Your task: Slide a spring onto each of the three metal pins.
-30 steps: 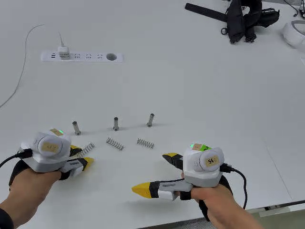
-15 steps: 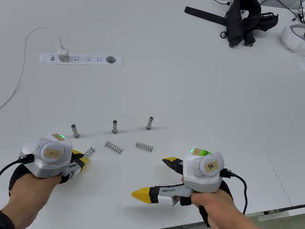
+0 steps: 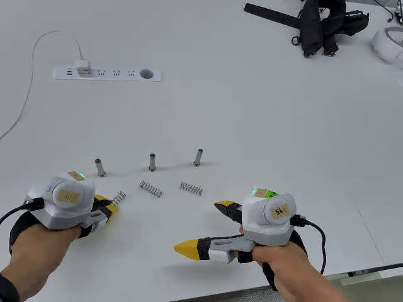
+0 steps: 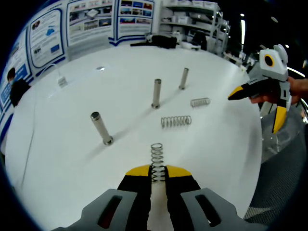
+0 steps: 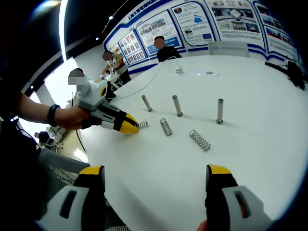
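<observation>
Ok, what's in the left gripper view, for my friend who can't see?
The left gripper pinches one end of a spring on the white table. Past it stand three bare metal pins, with two more springs lying near them.

Left gripper (image 3: 111, 206): rounded white housing; round tan sticker (image 3: 68, 196) on top; lit green lamp (image 3: 80, 175); jaws grey at the base, then black, with yellow tips. A black cable (image 3: 16, 209) leaves the rear.

Right gripper (image 3: 204, 228): same build and colours; its tan label (image 3: 280, 212) carries handwritten digits, not clearly legible; green indicator (image 3: 264, 192). A black lead (image 3: 313, 228) loops from the rear.

Left hand (image 3: 38, 248): black strap (image 3: 24, 224) across it; black wristband (image 5: 52, 115) in the right gripper view; dark sleeve edge (image 3: 5, 289).

Right hand (image 3: 283, 261): black band (image 3: 269, 274) beneath.
</observation>
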Available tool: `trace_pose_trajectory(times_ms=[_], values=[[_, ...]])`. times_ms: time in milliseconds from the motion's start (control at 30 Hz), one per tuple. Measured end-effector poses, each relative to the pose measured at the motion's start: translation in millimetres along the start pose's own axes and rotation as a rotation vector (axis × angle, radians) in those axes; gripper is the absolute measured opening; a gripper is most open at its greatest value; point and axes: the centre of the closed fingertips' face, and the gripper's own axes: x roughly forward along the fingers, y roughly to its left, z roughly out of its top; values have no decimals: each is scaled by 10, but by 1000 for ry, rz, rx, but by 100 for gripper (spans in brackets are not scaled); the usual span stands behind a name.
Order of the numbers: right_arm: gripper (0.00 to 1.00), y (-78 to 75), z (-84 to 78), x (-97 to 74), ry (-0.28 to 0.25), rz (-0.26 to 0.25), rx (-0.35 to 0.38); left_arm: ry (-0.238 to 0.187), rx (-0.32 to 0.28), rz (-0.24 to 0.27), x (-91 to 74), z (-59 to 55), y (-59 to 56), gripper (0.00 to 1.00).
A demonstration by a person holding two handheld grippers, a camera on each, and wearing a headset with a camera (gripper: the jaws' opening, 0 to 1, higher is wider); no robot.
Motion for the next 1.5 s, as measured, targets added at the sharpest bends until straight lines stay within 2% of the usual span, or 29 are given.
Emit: trace_pose_trajectory(times_ms=[200, 367, 600, 767, 900, 1033, 1367, 1500], values=[[87, 22, 14, 18, -2, 13, 0, -14, -18, -19, -83, 0, -94, 10], [86, 48, 46, 47, -12, 24, 2, -21, -2, -42, -146, 5, -218, 10], [85, 111, 51, 79, -12, 45, -3, -32, 95, -111, -226, 77, -459, 10], [84, 140, 57, 78, -13, 58, -9, -46, 160, -161, -292, 182, -665, 10], [80, 157, 81, 57, -19, 74, -17, -58, 182, -186, -322, 255, -792, 10], [74, 188, 140, 17, -33, 96, -27, -70, 203, -210, -347, 323, -908, 10], [42, 364, 357, -68, -96, 220, -10, -86, 249, -248, -407, 405, -1103, 10], [33, 429, 390, -67, -92, 258, -6, -95, 266, -268, -442, 427, -1190, 10]])
